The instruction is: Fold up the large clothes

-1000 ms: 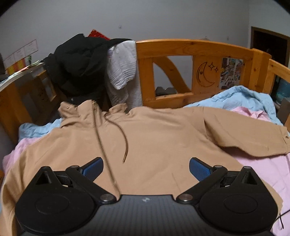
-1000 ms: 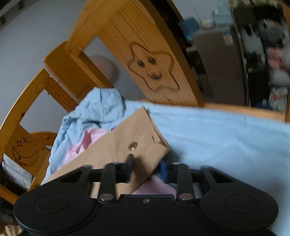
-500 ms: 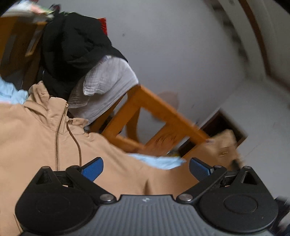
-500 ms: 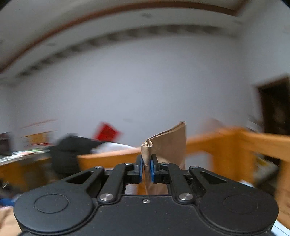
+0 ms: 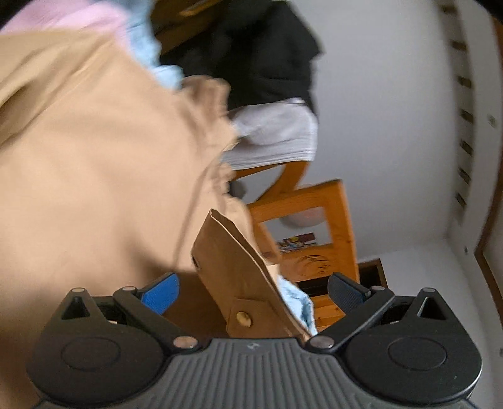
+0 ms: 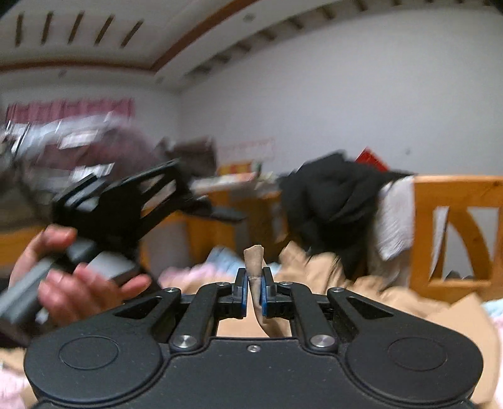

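Sleeve cuff (image 6: 254, 261) has come off the bed's right side, carried left across the tan jacket (image 5: 94, 163); right gripper (image 6: 253, 292) clamped on it; left gripper (image 5: 251, 292) apart, empty; sleeve fold under way.

left wrist: rolled, close over hoodie (image 5: 94, 157) | right wrist: level | shared: headboard (image 6: 456, 226)

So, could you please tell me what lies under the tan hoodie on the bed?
Pink bedding and light blue fabric peek out past the tan hoodie. What lies beneath its middle is covered.
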Demonstrator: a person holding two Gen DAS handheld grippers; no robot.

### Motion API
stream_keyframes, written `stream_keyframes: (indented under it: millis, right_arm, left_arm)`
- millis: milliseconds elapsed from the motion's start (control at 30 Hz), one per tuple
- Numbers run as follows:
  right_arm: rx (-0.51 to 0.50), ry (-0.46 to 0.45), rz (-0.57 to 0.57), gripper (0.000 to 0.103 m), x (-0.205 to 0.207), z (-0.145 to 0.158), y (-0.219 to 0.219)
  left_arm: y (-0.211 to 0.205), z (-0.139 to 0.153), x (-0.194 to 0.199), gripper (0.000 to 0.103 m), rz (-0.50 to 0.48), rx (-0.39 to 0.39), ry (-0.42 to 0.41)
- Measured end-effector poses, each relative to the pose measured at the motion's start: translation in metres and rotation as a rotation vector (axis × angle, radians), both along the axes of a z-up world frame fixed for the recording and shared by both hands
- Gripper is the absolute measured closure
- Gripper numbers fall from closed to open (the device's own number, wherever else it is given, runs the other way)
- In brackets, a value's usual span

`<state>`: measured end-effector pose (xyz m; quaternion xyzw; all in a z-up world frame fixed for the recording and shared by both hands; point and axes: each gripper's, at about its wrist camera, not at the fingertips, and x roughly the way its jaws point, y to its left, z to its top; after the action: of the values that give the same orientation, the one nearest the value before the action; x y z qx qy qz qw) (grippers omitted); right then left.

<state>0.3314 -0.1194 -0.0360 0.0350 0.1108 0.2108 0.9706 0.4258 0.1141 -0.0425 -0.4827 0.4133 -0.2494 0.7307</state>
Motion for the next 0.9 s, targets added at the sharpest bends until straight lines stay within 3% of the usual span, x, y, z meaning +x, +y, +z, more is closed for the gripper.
stream_keyframes:
  millis: [200,267,300,333,400,467,533,567,633,667,800,900]
  right_arm:
    - [-0.156,0.023,0.1,0.095,-0.017,-0.027,0.04]
    - [-0.193,0.015,0.139,0.095,-0.021,-0.033,0.046]
    - [-0.206,0.011,0.155,0.095,-0.023,-0.036,0.049]
    - [-0.219,0.007,0.164,0.095,-0.027,-0.036,0.049]
    - [-0.237,-0.002,0.166,0.094,-0.036,-0.036,0.047]
    - [-0.244,0.001,0.156,0.091,-0.04,-0.034,0.043]
    - [-0.233,0.013,0.145,0.08,-0.044,-0.034,0.035]
    - [-0.231,0.019,0.138,0.072,-0.045,-0.033,0.032]
    - [-0.237,0.019,0.099,0.041,-0.051,-0.033,0.02]
    - [-0.243,0.018,0.073,0.036,-0.051,-0.036,0.014]
    - [-0.28,0.039,-0.083,0.023,-0.049,-0.043,-0.024]
    - [-0.185,0.124,-0.215,0.021,-0.02,-0.039,-0.072]
  left_arm:
    - [0.007,-0.022,0.001,0.003,0.014,0.073,0.075]
    - [0.001,-0.024,0.002,0.023,0.018,0.108,0.08]
    - [-0.001,-0.024,0.002,0.043,0.011,0.121,0.074]
    - [-0.004,-0.023,0.004,0.071,-0.002,0.143,0.069]
    - [-0.011,-0.018,0.004,0.102,-0.027,0.196,0.048]
    - [-0.012,-0.005,-0.002,0.103,-0.028,0.25,-0.013]
    - [-0.012,0.013,-0.009,0.103,-0.005,0.298,-0.104]
    - [-0.011,0.026,-0.012,0.103,0.017,0.318,-0.153]
    - [-0.002,0.055,-0.017,0.103,0.077,0.322,-0.25]
    - [0.003,0.07,-0.02,0.103,0.105,0.307,-0.297]
    - [0.024,0.126,-0.04,0.103,0.216,0.282,-0.489]
    - [0.036,0.15,-0.059,0.103,0.293,0.324,-0.559]
